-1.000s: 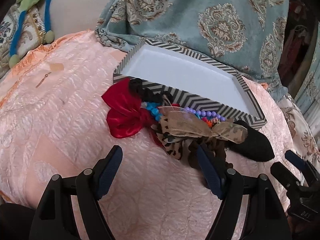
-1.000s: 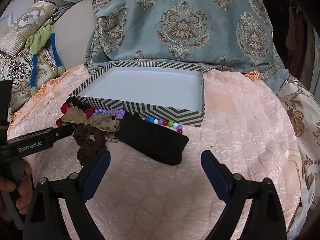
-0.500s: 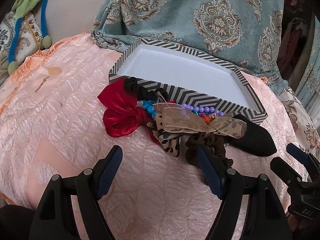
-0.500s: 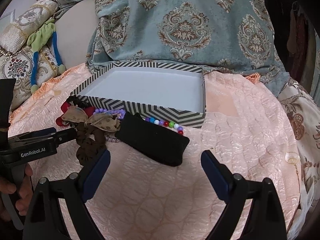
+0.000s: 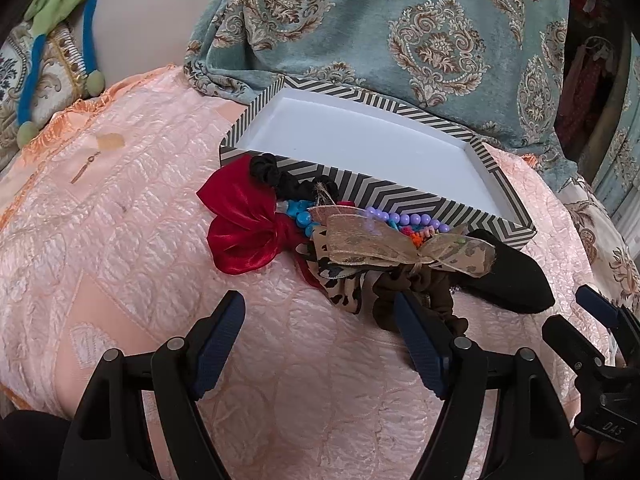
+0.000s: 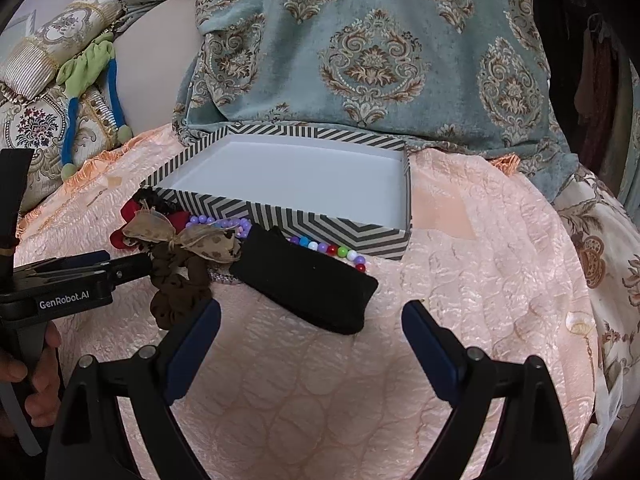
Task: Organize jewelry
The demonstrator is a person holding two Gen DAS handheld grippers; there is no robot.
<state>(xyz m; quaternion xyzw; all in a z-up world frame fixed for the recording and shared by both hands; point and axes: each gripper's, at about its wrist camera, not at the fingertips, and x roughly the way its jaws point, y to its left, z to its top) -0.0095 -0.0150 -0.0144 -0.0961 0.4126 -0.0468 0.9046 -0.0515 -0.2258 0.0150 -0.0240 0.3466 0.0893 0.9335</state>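
An empty box [image 5: 400, 194] [image 6: 280, 216] with chevron-striped walls and a white inside sits on the pink quilted cover. Against its near wall lies a pile: a red satin bow [image 5: 244, 224], a tan leopard ribbon bow [image 5: 376, 244] [image 6: 180, 236], a brown scrunchie [image 5: 416, 292] [image 6: 176, 280], a black scrunchie [image 5: 280, 178], purple beads [image 5: 400, 218], coloured beads [image 6: 336, 250] and a black cloth pouch [image 5: 512, 272] [image 6: 308, 280]. My left gripper [image 5: 320, 336] is open just short of the pile. My right gripper [image 6: 312, 340] is open in front of the pouch.
A teal damask fabric [image 5: 400, 20] hangs behind the box. Patterned cushions with a green and blue cord [image 6: 92, 80] lie at the far left. A small pin [image 5: 86, 166] lies on the pink cover [image 5: 120, 260] to the left of the box.
Both grippers have edged a little closer to the pile and box. Nothing in the pile has moved.
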